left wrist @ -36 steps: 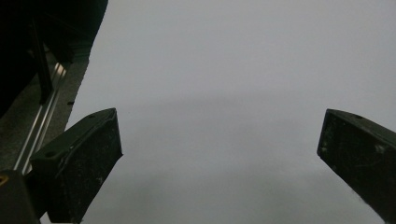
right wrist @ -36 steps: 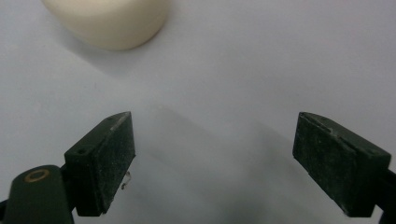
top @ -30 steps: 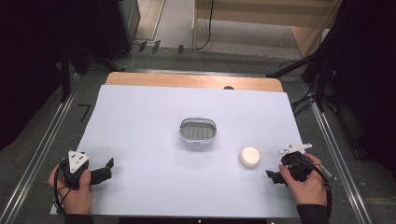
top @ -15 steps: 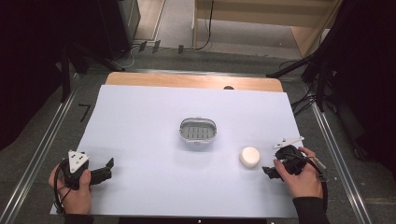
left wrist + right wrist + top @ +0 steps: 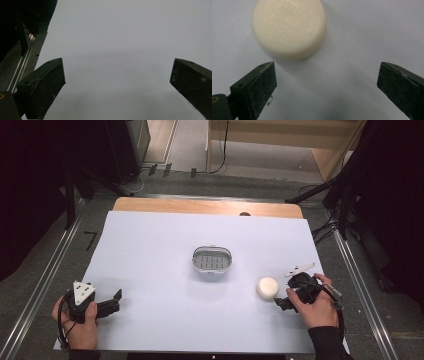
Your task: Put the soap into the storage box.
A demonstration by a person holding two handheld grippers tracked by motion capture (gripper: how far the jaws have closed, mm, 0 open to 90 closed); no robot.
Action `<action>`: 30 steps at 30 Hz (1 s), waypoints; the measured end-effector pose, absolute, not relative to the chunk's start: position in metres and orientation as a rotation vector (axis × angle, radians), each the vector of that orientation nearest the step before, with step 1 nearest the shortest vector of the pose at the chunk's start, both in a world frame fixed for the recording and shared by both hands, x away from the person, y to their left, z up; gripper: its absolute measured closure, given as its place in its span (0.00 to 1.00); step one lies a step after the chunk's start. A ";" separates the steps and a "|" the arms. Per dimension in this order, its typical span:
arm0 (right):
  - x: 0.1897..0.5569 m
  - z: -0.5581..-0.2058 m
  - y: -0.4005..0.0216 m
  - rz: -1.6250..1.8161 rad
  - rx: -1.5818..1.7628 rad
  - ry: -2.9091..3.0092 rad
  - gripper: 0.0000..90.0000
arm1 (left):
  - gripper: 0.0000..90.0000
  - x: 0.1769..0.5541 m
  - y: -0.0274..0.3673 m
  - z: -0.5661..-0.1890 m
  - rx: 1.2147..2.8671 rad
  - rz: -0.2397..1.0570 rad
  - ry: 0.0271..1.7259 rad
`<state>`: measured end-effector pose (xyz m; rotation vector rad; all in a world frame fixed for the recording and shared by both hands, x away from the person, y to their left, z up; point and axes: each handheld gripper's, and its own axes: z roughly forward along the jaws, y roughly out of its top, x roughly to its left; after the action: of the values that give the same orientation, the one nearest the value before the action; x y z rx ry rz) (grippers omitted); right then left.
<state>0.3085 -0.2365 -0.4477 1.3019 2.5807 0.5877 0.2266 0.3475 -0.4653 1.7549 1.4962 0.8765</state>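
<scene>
A round cream-white soap bar (image 5: pixel 267 288) lies on the white sheet, right of and nearer than a small oval metal dish (image 5: pixel 212 260) with a slotted bottom. My right gripper (image 5: pixel 283 296) points left at the bar from just beside it. In the right gripper view the soap bar (image 5: pixel 289 27) sits just ahead of the tips, and my right gripper (image 5: pixel 327 77) has its jaws opening with nothing between them. At the sheet's near left corner my left gripper (image 5: pixel 114 302) rests in a hand. In its own view my left gripper (image 5: pixel 117 75) is open over bare sheet.
The white sheet (image 5: pixel 165 245) covers most of the table; a strip of bare wood (image 5: pixel 200 207) shows along the far edge. Metal rails (image 5: pixel 50 265) run down both sides. Cables and dark stands lie on the floor beyond and to the right.
My right gripper has slid left toward the soap bar and its jaws stand wider. The left hand and gripper have kept still.
</scene>
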 end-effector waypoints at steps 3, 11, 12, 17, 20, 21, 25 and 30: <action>0.311 -0.450 -0.232 0.596 1.289 2.590 0.02 | 0.00 0.227 0.348 -0.465 1.755 0.876 1.496; 0.316 -0.452 -0.221 0.604 1.276 2.617 0.02 | 0.00 0.227 0.348 -0.465 1.754 0.875 1.495; 0.317 -0.452 -0.220 0.615 1.276 2.617 0.02 | 0.00 0.227 0.348 -0.465 1.754 0.875 1.495; 0.319 -0.453 -0.213 0.621 1.264 2.639 0.05 | 0.00 0.227 0.348 -0.465 1.754 0.875 1.495; 0.320 -0.453 -0.210 0.630 1.251 2.649 0.06 | 0.00 0.227 0.348 -0.465 1.754 0.875 1.496; 0.320 -0.453 -0.209 0.630 1.251 2.653 0.06 | 0.00 0.227 0.348 -0.465 1.754 0.875 1.495; 0.323 -0.453 -0.205 0.631 1.257 2.657 0.08 | 0.00 0.227 0.348 -0.465 1.754 0.874 1.494; 0.325 -0.455 -0.199 0.631 1.254 2.661 0.15 | 0.00 0.227 0.348 -0.465 1.755 0.873 1.495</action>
<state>0.3254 -0.1994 -0.4546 1.2537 2.6610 0.6313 0.2265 0.3478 -0.4653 1.7547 1.4948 0.8730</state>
